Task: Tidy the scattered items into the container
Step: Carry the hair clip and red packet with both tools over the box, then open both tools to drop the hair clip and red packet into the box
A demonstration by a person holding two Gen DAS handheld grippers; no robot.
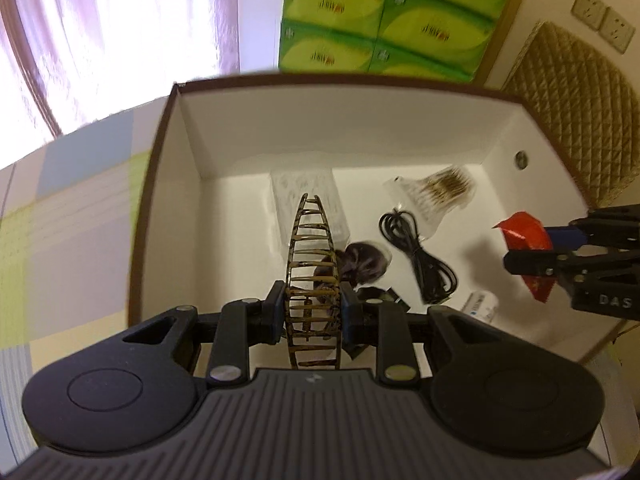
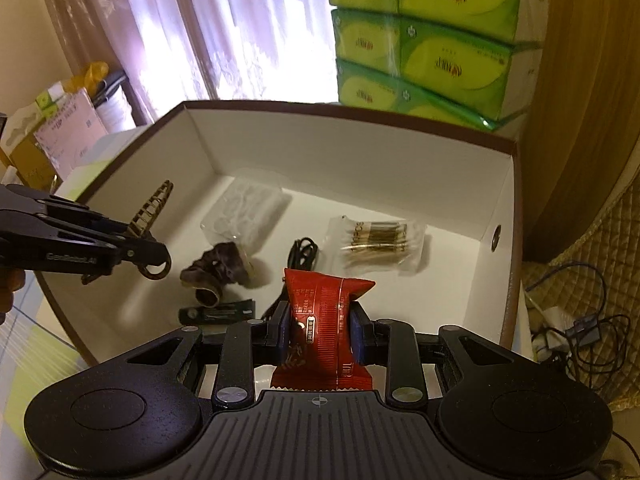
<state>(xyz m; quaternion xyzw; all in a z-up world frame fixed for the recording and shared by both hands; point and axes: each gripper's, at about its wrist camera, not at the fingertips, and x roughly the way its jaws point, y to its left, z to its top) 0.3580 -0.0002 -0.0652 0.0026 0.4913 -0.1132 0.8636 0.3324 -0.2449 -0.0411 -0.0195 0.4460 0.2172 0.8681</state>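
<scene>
Above the open white box (image 2: 360, 152), both grippers hang with a load, so the step in hand looks like the drop-off. The left gripper (image 1: 311, 312) pinches a brown tortoiseshell hair clip (image 1: 312, 264) across its toothed middle, the clip standing on edge over the near-left part of the box floor. The right gripper (image 2: 320, 332) pinches a red snack packet (image 2: 324, 320) by its waist, over the near-right part of the box.

On the box floor already lie a coiled black cable (image 2: 300, 256) near the centre, a clear bag of cotton swabs (image 2: 376, 240) towards the far right wall, a clear plastic pack (image 2: 244, 212) towards the far left corner, a dark scrunchie (image 2: 218, 272) just left of the cable, and a small dark flat item (image 2: 218, 314) close to the near wall.

Judging from this, the next move calls for each gripper to spread its fingers and let its item fall, ideally over a bare patch of the box floor so nothing lands on the swabs or cable. Whether more items wait outside the box cannot be told.
</scene>
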